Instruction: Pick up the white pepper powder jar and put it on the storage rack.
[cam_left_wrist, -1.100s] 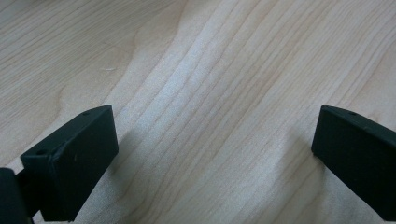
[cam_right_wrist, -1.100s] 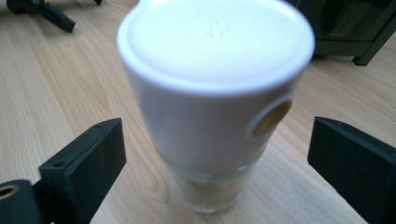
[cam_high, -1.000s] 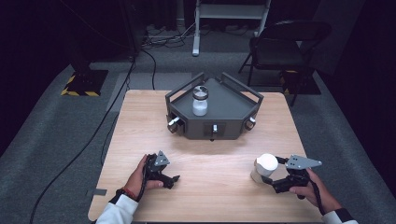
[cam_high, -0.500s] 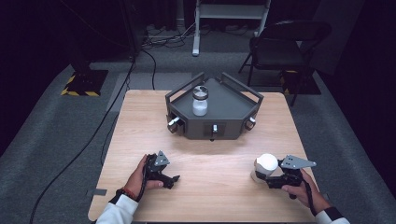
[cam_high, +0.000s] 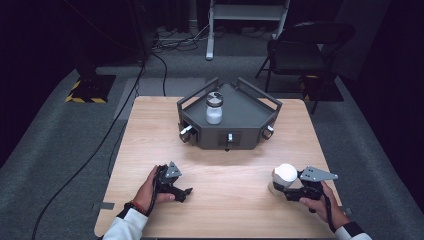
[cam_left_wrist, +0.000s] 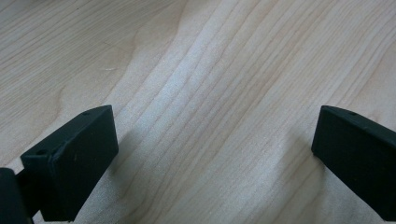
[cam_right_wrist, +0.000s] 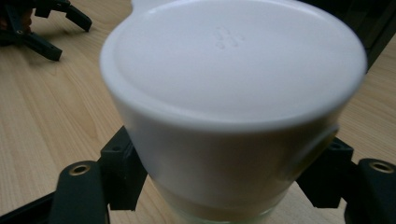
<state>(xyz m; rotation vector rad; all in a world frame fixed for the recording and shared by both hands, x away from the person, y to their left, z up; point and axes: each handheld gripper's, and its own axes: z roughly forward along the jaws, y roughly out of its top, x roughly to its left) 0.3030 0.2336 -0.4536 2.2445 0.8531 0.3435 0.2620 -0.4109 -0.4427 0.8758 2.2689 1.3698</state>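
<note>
A jar with a white lid (cam_high: 286, 172) stands on the wooden table (cam_high: 230, 170) at the front right. My right gripper (cam_high: 281, 189) comes at it from the right. In the right gripper view the lid (cam_right_wrist: 233, 60) looms close, and the two black jaws press against the glass body just under it, shut on the jar (cam_right_wrist: 219, 186). At the front left, my left gripper (cam_high: 186, 192) rests low over the table. It stands open (cam_left_wrist: 215, 140), with bare wood between its jaws.
A dark grey angular tray (cam_high: 250, 120) with side rails and front knobs sits at the table's far middle. It holds a second glass jar (cam_high: 214, 109) with white contents. A chair (cam_high: 305, 50) and floor cables lie beyond the table.
My right gripper has slid left, up to the white-lidded jar, and its jaws now stand on either side of it. The left gripper has stayed put.
</note>
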